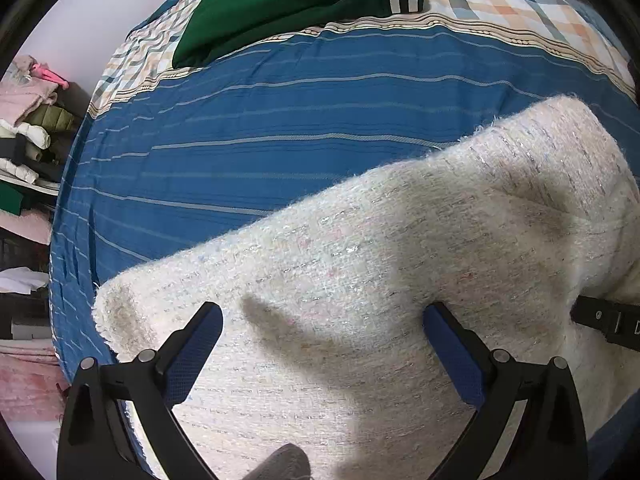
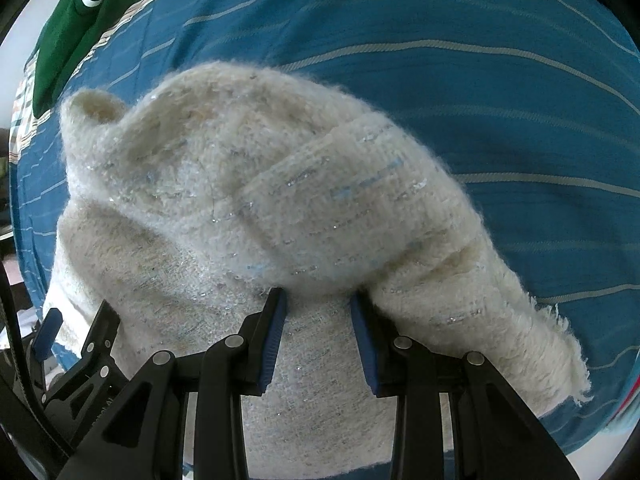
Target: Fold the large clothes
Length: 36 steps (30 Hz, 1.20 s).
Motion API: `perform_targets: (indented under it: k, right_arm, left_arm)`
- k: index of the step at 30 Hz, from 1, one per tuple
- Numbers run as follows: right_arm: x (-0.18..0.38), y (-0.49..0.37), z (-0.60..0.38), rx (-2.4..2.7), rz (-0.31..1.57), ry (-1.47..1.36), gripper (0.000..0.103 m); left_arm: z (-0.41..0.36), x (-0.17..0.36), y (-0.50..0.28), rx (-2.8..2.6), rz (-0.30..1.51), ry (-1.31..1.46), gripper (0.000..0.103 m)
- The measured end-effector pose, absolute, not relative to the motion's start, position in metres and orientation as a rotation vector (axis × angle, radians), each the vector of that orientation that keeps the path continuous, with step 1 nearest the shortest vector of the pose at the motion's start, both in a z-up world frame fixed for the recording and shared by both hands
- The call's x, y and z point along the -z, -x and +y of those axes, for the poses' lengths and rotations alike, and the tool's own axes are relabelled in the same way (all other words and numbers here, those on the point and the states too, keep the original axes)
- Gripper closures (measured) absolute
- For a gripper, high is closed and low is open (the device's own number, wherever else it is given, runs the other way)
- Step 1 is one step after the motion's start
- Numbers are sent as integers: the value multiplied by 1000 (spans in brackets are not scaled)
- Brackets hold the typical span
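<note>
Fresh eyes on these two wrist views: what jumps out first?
The fuzzy cream sweater fills the near half of both views, lying on the blue striped bedsheet with a sleeve folded across its body. The left gripper hovers wide open over it; the right gripper is open at the sleeve's edge. A folded green garment with white-striped cuffs sits at the bed's far side.

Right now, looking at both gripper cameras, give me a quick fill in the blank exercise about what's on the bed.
1. The fuzzy cream sweater lies on a ____ striped bedsheet.
2. The folded garment at the far end of the bed is ____ with white stripes.
3. The left gripper hovers over the sweater with its jaws ____.
4. The right gripper has its tips at a bunched ____ of the sweater.

Missing words: blue; green; open; sleeve
</note>
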State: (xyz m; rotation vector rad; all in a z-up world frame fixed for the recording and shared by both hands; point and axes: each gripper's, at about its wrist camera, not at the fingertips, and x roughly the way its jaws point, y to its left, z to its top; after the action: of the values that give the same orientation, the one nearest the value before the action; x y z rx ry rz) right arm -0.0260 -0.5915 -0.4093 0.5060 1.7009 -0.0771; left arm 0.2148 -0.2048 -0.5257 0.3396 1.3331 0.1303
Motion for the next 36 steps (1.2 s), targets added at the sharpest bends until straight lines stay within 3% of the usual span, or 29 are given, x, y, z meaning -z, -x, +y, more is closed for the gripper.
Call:
perform_targets:
  k: [10,15,19,27,34,36]
  right_arm:
    - [405,29,-596,82,1709,-517,67]
    - [356,29,-574,58,1657,-374,66]
    - [330,30,-535,-89,1623,-395,66]
    - [396,18,-458,-151,1778,-215,66]
    - [395,16,-455,-124,1785,-238,65]
    - [377,26,-473,-180,1713,-377,56]
  left_arm:
    - [-196,519,-215,-119,1342,-306,0]
    - [-143,499,-202,-216,1370,-227,0]
    - [-89,523,-185,-344,1446,-237,0]
    - [-43,563,-172,-300,1504,-42,0]
    - [-56,564,-183,-312,1410,-58,0]
    - [-56,553,-186,-324,1417,-42,0]
